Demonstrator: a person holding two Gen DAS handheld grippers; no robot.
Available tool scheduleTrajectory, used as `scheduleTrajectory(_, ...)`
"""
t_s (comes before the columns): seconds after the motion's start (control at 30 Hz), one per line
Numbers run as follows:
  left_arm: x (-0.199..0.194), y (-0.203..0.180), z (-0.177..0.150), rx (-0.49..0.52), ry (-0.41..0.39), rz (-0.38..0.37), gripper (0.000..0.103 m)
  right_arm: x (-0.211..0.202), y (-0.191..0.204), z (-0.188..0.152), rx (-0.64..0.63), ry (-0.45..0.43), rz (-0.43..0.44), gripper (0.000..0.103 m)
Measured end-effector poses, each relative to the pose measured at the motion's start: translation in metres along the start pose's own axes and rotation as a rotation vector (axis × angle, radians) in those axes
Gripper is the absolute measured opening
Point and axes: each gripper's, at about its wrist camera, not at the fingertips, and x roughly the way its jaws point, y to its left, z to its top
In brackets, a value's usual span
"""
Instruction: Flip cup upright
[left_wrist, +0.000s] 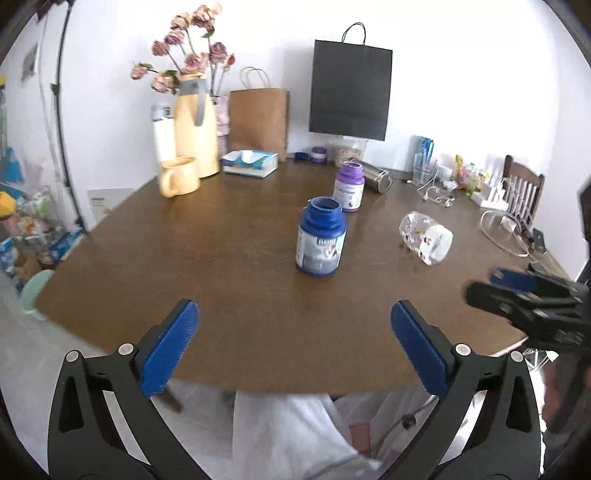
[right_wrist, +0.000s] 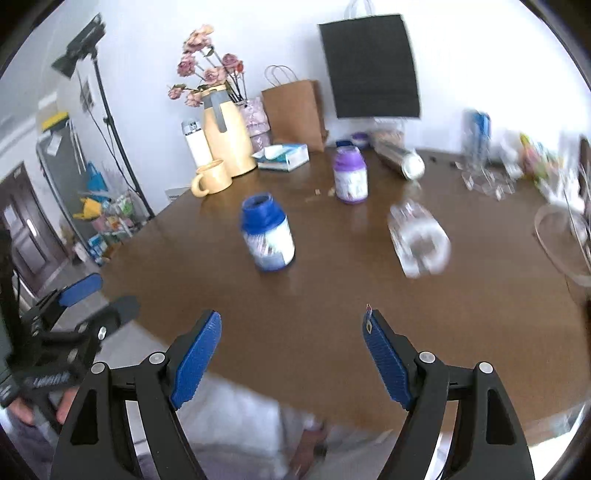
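Note:
A clear glass cup (left_wrist: 426, 236) with small printed figures lies on its side on the brown table (left_wrist: 221, 240), right of centre. In the right wrist view the cup (right_wrist: 419, 240) is blurred, its mouth turned toward me, ahead and right of my right gripper (right_wrist: 291, 315). That gripper is open with nothing between its fingers and hovers over the table's near edge. My left gripper (left_wrist: 294, 310) is also open and holds nothing, near the front edge, well left of the cup. Each gripper shows at the side of the other's view: right gripper (left_wrist: 484, 284), left gripper (right_wrist: 114, 293).
A blue bottle (left_wrist: 320, 242) stands mid-table with a purple bottle (left_wrist: 349, 186) behind it. A yellow mug (left_wrist: 179, 176), yellow jug (left_wrist: 195, 125), tissue box (left_wrist: 250, 162), paper bags and a lying steel tumbler (left_wrist: 375, 177) line the back. A glass lid (left_wrist: 504, 230) lies far right.

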Motion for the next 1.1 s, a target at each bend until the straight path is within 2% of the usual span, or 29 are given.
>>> scheduleTrajectory(0.13, -0.028, -0.011, -0.004, 0.017, 0.075, -0.072, 0.103, -0.043, 0.002, -0.032, 0.017, 0.019, -0.015, 0.083)
scheduleTrajectory(0.27, -0.041, -0.023, -0.015, 0.0, 0.112, -0.03, 0.103, -0.066, 0.003, -0.041, 0.0, -0.048, -0.062, 0.083)
scheduleTrajectory(0.4, -0.043, -0.029, -0.025, -0.01, 0.089, -0.053, 0.103, -0.064, 0.0, -0.042, 0.01, -0.084, -0.103, 0.083)
scheduleTrajectory(0.63, -0.038, -0.036, -0.029, 0.014, 0.077, -0.034, 0.103, -0.043, -0.005, -0.052, 0.033, -0.03, -0.081, 0.083)
scheduleTrajectory(0.83, -0.023, -0.036, -0.037, 0.02, 0.1, -0.064, 0.103, -0.024, -0.012, -0.062, 0.057, 0.019, -0.093, 0.083)
scheduleTrajectory(0.93, -0.022, -0.034, -0.038, 0.027, 0.113, -0.033, 0.103, -0.021, -0.013, -0.064, 0.062, 0.03, -0.08, 0.083)
scheduleTrajectory(1.1, -0.028, -0.032, -0.04, 0.03, 0.107, -0.018, 0.103, -0.037, -0.008, -0.063, 0.046, -0.031, -0.078, 0.083)
